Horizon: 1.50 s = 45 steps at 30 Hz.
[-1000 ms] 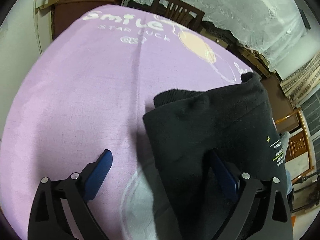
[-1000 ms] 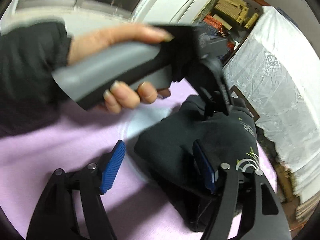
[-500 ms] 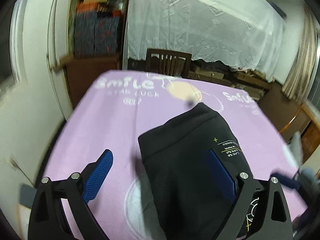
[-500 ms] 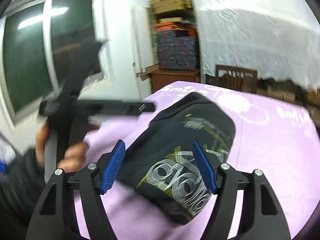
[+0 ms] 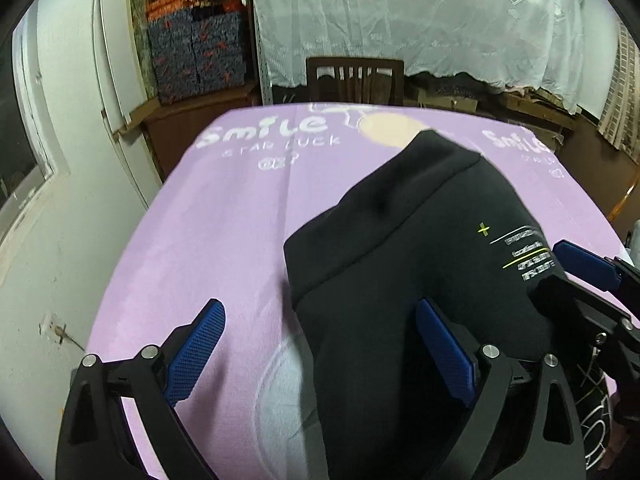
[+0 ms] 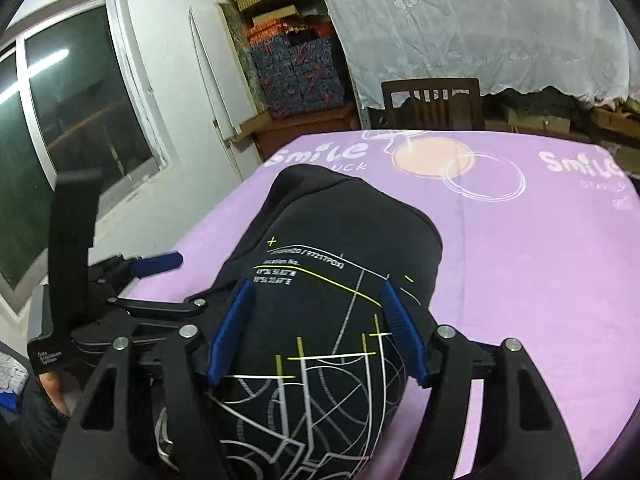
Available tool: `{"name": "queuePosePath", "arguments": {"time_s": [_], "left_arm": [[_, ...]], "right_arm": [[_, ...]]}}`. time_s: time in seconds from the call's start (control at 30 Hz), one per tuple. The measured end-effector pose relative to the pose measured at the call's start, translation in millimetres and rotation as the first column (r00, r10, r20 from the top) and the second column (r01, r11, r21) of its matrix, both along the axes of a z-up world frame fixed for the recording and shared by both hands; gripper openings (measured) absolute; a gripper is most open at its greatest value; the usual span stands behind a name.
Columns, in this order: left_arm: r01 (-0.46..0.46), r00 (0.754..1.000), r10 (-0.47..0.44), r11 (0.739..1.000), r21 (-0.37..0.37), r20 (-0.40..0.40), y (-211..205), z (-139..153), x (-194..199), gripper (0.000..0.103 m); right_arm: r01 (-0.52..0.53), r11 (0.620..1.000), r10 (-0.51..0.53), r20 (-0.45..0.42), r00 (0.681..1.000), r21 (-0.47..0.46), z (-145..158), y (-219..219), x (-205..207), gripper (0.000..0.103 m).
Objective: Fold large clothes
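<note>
A folded black sweatshirt with white and yellow print lies on the purple printed tablecloth. My left gripper hangs open near the bundle's near left corner; its right pad is over the black fabric and its left pad over bare cloth. In the right wrist view the sweatshirt shows its printed face. My right gripper is open above the near end, with both pads over the print. One blue finger of the right gripper shows at the far right. One finger of the left gripper shows at the left.
A wooden chair stands at the table's far edge. A white lace cover drapes stacked goods behind it. Patterned boxes sit on a brown cabinet at the back left. A white wall and window run along the table's left.
Both grippers have drawn back toward the near edge and tilted up, so more of the room shows. The left hand no longer crosses the right view. The sweatshirt stays folded.
</note>
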<state>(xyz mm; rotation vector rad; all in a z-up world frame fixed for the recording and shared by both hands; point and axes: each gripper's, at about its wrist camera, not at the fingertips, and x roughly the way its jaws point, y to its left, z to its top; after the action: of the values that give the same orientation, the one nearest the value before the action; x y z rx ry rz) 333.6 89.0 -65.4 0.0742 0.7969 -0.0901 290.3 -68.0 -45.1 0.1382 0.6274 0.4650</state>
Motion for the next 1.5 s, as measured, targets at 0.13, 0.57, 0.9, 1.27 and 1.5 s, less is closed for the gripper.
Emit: {"name": "queuePosePath", "arguments": {"time_s": [0.13, 0.57, 0.9, 1.27, 1.5], "left_arm": [[0.000, 1.000, 0.001, 1.000, 0.014, -0.029, -1, -11, 5, 0.097], [-0.007, 1.000, 0.007, 0.997, 0.083, 0.001, -13, -16, -1, 0.097], [0.049, 0.972, -0.129, 0.929, -0.366, -0.197, 51, -18, 14, 0.099], [0.045, 0.949, -0.195, 0.861, -0.507, -0.247, 50, -39, 25, 0.099], [0.056, 0.953, -0.191, 0.874, -0.482, -0.235, 43, -39, 25, 0.099]], "right_arm": [[-0.008, 1.000, 0.008, 0.009, 1.000, -0.005, -13, -3, 1, 0.070], [-0.019, 1.000, 0.019, 0.005, 1.000, -0.005, -22, -10, 7, 0.070], [0.008, 0.956, 0.042, -0.163, 0.986, 0.295, -26, -76, 13, 0.091], [-0.016, 0.834, 0.237, -0.333, 0.913, 0.551, -65, -83, 40, 0.099], [-0.038, 0.842, 0.266, -0.353, 0.897, 0.538, -67, -67, 55, 0.099]]}}
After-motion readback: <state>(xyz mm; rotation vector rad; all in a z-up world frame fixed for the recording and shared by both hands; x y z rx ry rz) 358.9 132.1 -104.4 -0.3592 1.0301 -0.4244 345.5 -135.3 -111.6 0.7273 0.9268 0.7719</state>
